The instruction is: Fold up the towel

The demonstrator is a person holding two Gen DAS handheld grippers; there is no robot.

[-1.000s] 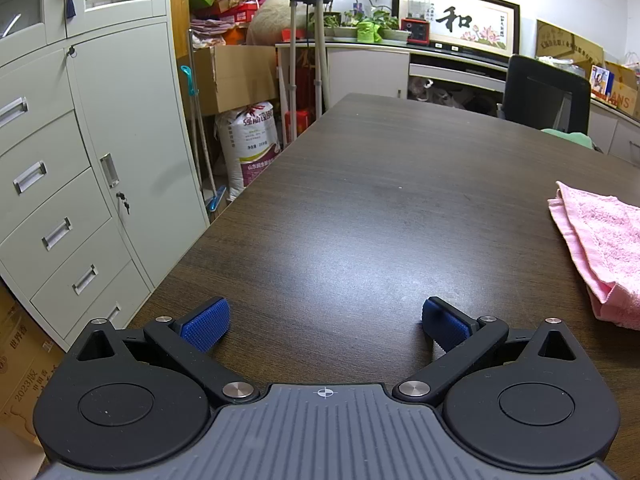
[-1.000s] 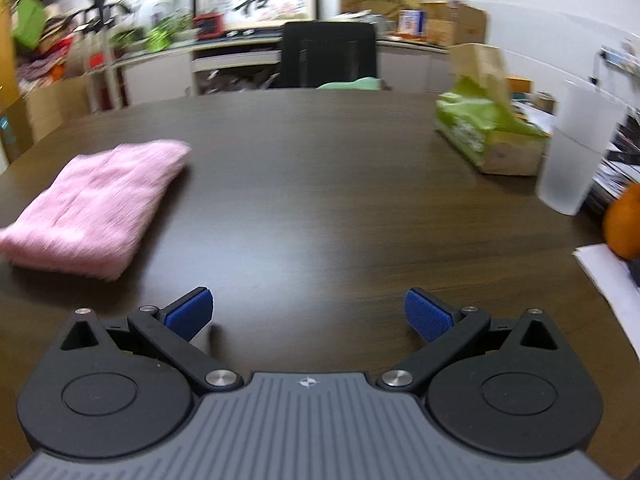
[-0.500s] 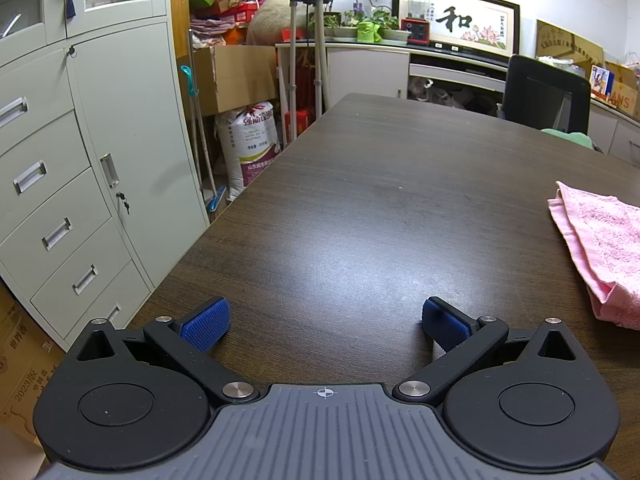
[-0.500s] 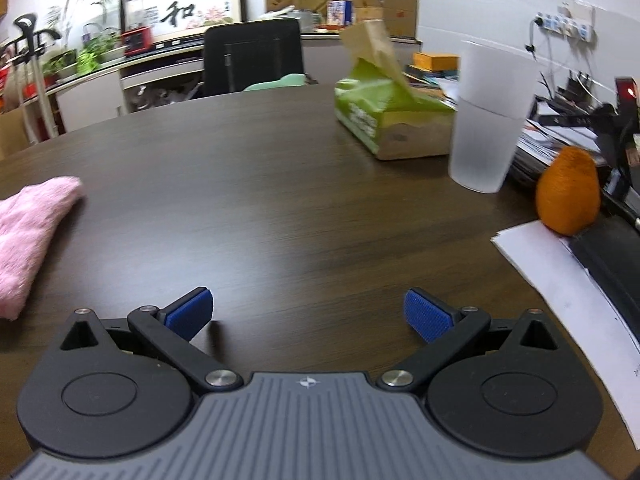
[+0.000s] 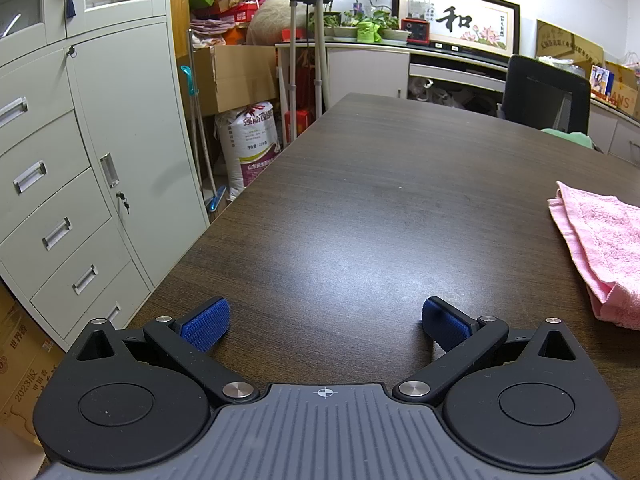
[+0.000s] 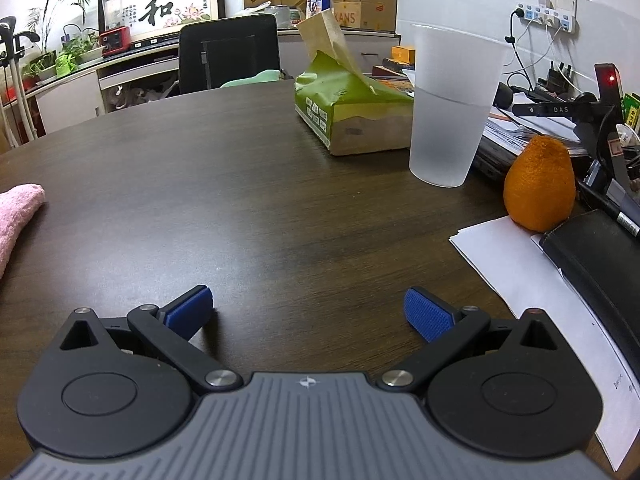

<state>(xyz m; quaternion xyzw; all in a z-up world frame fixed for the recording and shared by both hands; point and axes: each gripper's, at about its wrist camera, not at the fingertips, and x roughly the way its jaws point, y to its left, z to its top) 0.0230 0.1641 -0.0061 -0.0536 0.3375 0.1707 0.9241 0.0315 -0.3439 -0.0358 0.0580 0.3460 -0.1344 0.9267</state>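
A folded pink towel [image 5: 600,244] lies on the dark wooden table [image 5: 380,200], at the right edge of the left wrist view. Only its end [image 6: 16,212] shows at the far left of the right wrist view. My left gripper [image 5: 325,322] rests low over the table near its left edge, open and empty, well to the left of the towel. My right gripper [image 6: 308,312] is also open and empty, over bare table to the right of the towel.
A frosted plastic cup [image 6: 450,108], a green tissue box [image 6: 348,112], an orange fruit [image 6: 538,184], white paper [image 6: 520,264] and a black case [image 6: 600,256] crowd the right side. Grey cabinets [image 5: 80,160] stand beyond the table's left edge. A black chair [image 5: 546,98] sits at the far end.
The right gripper has swung to the right, so the towel slid from left-centre to the far left edge of its view and the cup and orange came in. The left gripper stayed still.
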